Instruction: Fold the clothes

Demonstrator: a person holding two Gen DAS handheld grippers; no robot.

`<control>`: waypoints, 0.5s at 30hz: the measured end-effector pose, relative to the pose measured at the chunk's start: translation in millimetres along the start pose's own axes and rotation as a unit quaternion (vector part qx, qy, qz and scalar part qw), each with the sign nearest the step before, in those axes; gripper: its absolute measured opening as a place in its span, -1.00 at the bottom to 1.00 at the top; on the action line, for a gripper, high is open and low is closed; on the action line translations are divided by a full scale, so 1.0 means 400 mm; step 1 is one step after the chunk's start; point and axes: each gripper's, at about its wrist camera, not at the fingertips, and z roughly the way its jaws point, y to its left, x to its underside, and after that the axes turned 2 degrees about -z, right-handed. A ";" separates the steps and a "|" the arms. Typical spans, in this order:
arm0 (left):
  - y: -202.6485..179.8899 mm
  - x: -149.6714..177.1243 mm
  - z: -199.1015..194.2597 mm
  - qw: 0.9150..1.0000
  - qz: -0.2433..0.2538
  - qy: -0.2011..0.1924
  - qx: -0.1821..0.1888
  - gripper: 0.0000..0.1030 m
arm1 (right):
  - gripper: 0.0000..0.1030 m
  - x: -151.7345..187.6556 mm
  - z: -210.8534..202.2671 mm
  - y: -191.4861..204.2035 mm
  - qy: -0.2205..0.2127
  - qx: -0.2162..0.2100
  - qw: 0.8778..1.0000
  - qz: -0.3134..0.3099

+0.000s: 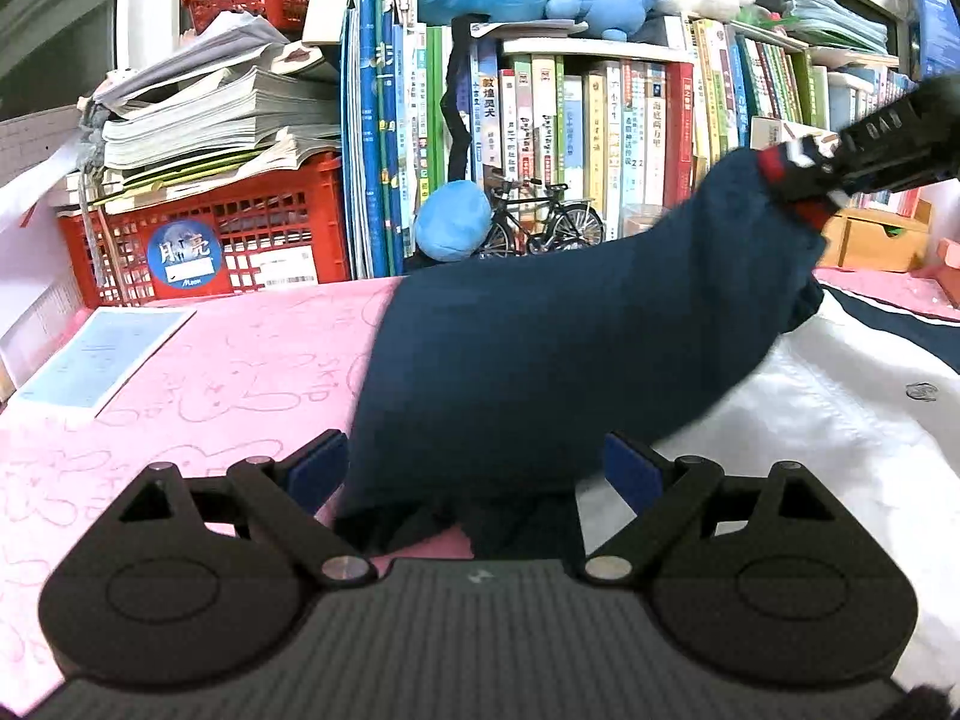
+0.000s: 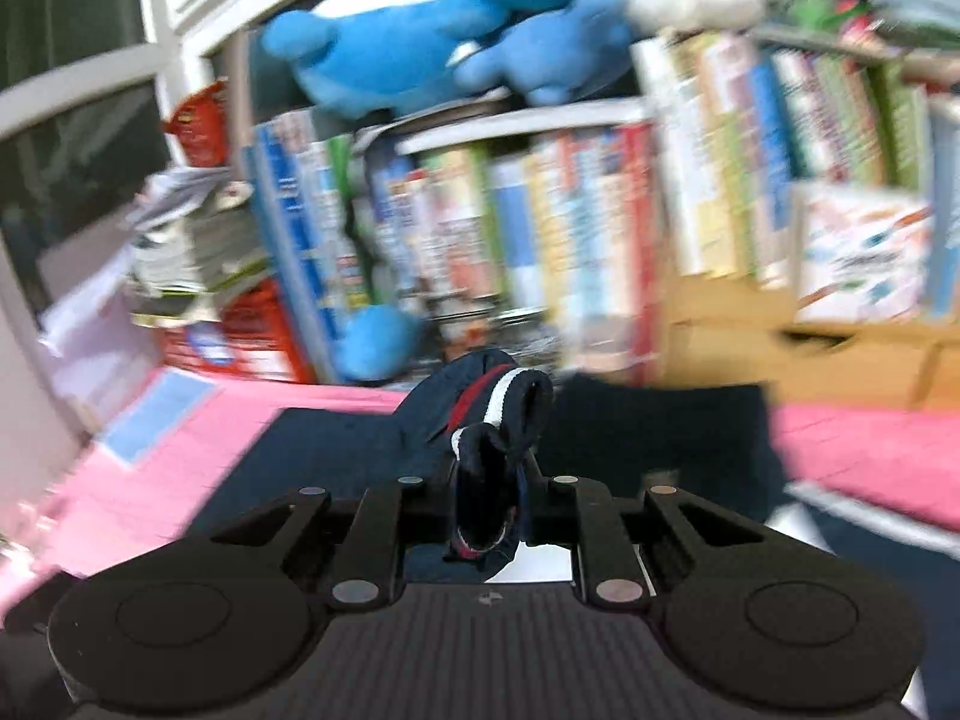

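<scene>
The right gripper (image 2: 489, 480) has its fingers clamped on the navy sleeve's striped cuff (image 2: 489, 402). The left gripper (image 1: 474, 468) has its fingers apart around the navy sleeve (image 1: 540, 360).

The bookshelf (image 2: 570, 210) was smeared by motion blur in the right wrist view, and the white garment (image 1: 840, 420) was cut off at the left wrist frame's right edge.
</scene>
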 end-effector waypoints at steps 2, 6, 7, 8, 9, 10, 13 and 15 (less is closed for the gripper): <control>0.009 0.008 -0.018 1.000 -0.007 0.002 0.007 0.80 | -0.63 0.009 -0.012 -0.035 -0.005 0.029 0.999 -0.014; 0.029 0.035 -0.051 1.000 -0.006 0.009 0.002 0.81 | -0.63 0.040 -0.015 -0.097 0.004 0.057 0.998 -0.020; 0.032 0.038 -0.054 1.000 0.004 0.010 -0.010 0.80 | -0.63 0.052 -0.010 -0.109 0.007 0.062 0.998 -0.023; 0.034 0.038 -0.056 1.000 0.013 0.008 -0.023 0.81 | -0.63 0.063 -0.004 -0.118 0.010 0.066 0.997 -0.025; 0.037 0.035 -0.058 0.999 0.020 0.006 -0.032 0.81 | -0.63 0.071 0.007 -0.119 0.012 0.072 0.997 -0.028; 0.039 0.032 -0.059 0.999 0.026 0.004 -0.038 0.81 | -0.63 0.080 0.018 -0.121 0.015 0.077 0.996 -0.031; 0.033 0.027 -0.048 0.998 0.042 0.003 -0.053 0.87 | -0.63 0.101 0.049 -0.125 0.025 0.088 0.995 -0.035; 0.024 0.027 -0.034 0.996 0.058 0.005 -0.066 0.87 | -0.63 0.112 0.060 -0.128 0.028 0.095 0.994 -0.042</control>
